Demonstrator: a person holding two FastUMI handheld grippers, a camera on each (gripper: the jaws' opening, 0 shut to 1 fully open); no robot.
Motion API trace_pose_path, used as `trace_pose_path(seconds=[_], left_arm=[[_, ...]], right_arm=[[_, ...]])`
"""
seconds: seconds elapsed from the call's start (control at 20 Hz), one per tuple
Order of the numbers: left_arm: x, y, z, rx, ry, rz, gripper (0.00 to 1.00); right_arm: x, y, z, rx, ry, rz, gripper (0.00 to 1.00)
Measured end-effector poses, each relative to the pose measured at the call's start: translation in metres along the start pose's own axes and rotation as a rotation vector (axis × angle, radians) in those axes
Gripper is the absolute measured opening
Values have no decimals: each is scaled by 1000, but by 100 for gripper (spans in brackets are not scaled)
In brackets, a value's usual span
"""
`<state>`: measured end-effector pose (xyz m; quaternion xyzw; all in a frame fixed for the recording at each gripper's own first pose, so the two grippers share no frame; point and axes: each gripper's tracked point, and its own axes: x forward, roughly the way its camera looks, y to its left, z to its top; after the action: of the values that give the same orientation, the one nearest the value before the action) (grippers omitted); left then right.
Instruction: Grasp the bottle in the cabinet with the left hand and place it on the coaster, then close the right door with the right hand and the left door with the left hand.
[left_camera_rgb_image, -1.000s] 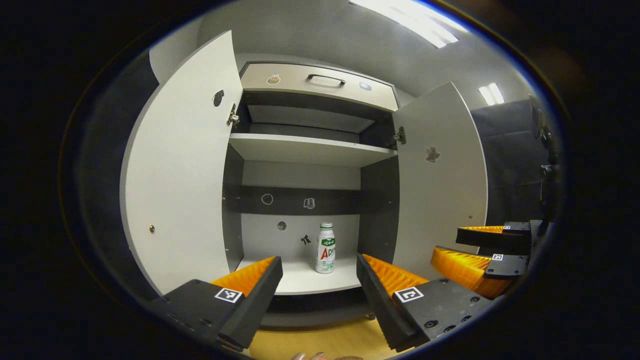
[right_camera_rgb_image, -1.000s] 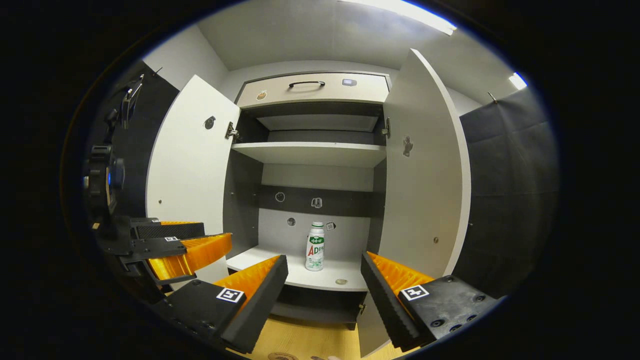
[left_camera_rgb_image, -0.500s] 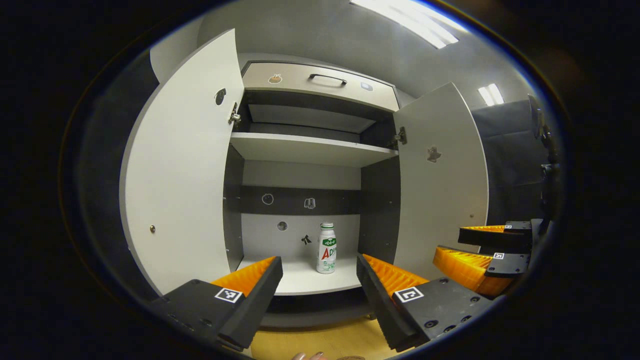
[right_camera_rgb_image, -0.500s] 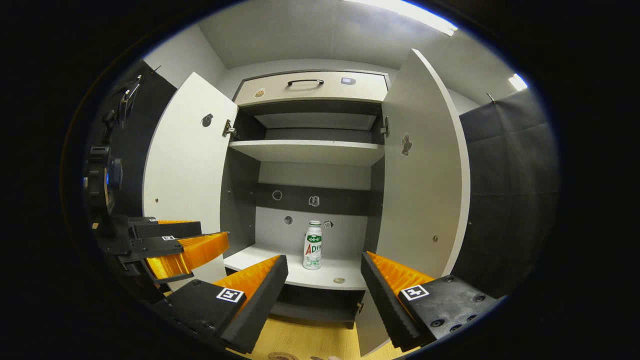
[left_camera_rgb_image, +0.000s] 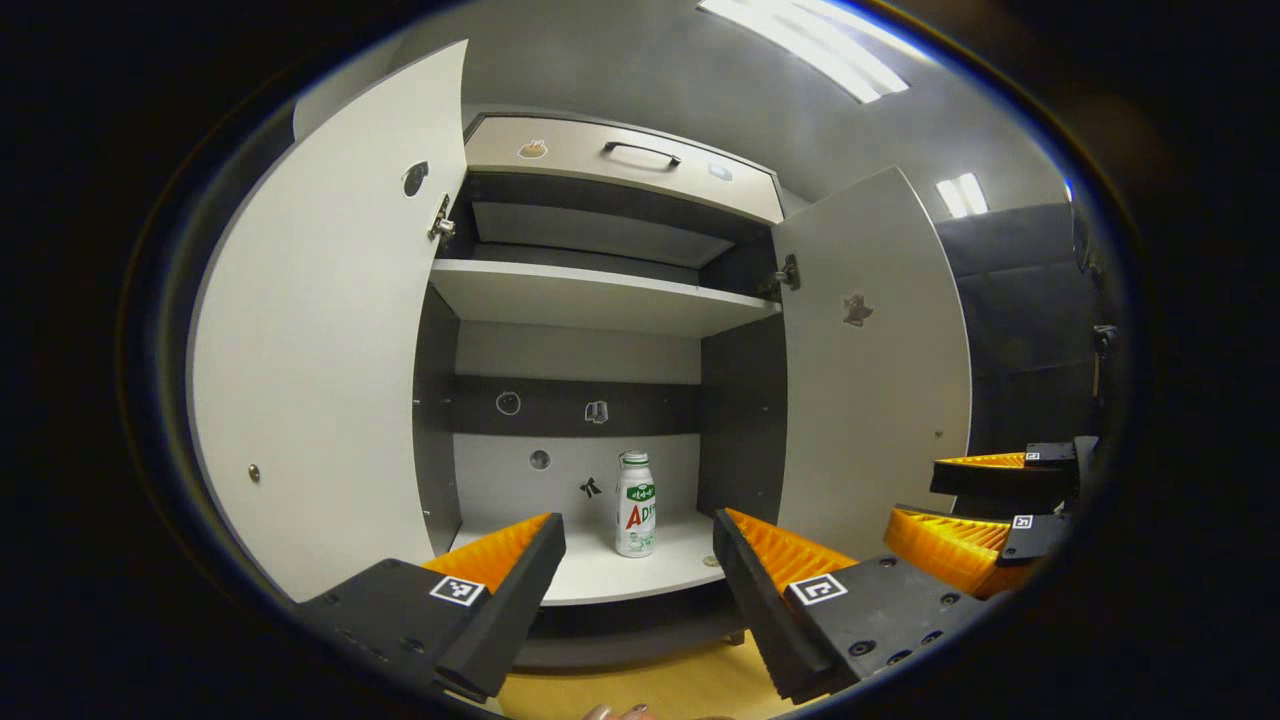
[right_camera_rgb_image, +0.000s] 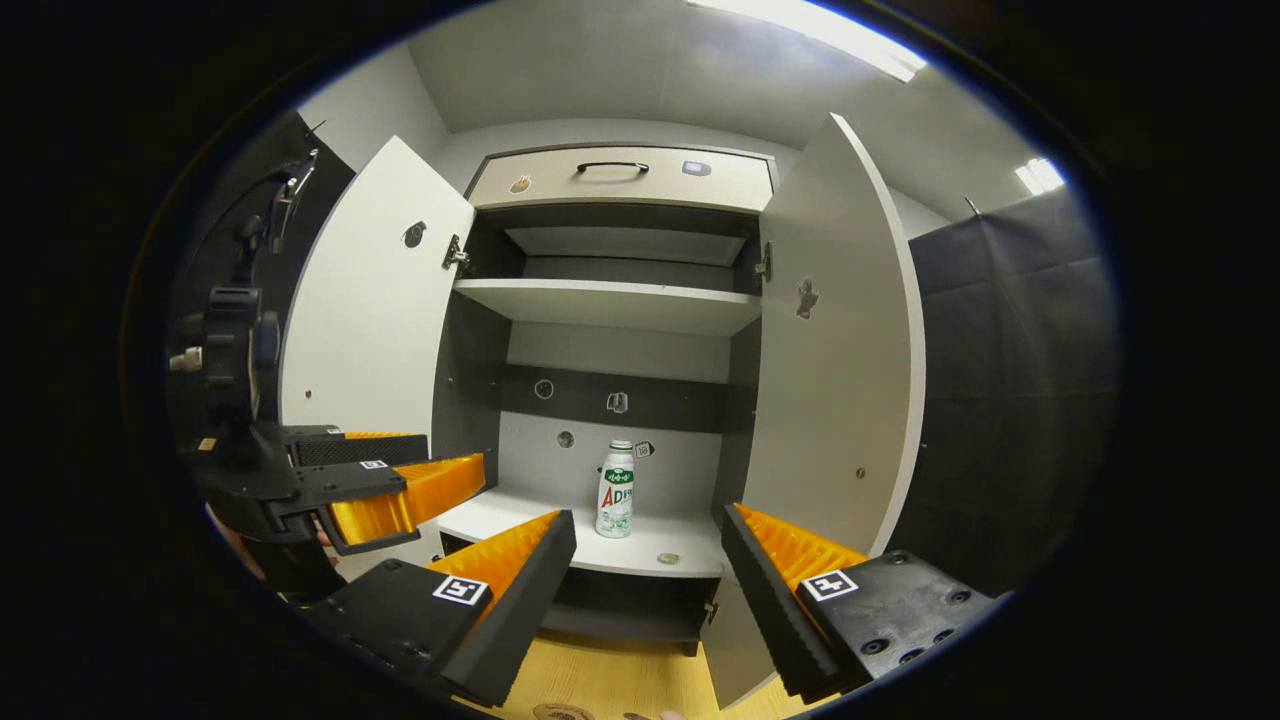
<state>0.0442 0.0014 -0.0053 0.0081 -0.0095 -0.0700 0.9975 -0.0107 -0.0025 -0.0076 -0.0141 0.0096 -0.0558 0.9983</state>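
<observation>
We hold both tools spread wide and empty: the left gripper (left_camera_rgb_image: 638, 580) and the right gripper (right_camera_rgb_image: 648, 585) face the open cabinet (right_camera_rgb_image: 610, 305). Beyond them the white drink bottle (left_camera_rgb_image: 636, 504) stands upright on the lower shelf (left_camera_rgb_image: 610, 572), between the left door (left_camera_rgb_image: 330, 330) and right door (right_camera_rgb_image: 835, 350), untouched.

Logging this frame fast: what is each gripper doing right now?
Left gripper: open, holding nothing, short of the bottle.
Right gripper: open, holding nothing, off the right door.
</observation>
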Motion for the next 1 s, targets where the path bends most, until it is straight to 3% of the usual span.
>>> trace_pose_path(seconds=[0.25, 0.6, 1.0], left_arm=[[53, 3, -17, -23, 5, -25, 95], [164, -4, -42, -65, -4, -62, 95], [258, 5, -80, -34, 44, -4, 95]], right_arm=[[12, -15, -14, -1, 24, -12, 98], [43, -30, -29, -4, 35, 42, 98], [61, -21, -29, -36, -16, 89, 98]])
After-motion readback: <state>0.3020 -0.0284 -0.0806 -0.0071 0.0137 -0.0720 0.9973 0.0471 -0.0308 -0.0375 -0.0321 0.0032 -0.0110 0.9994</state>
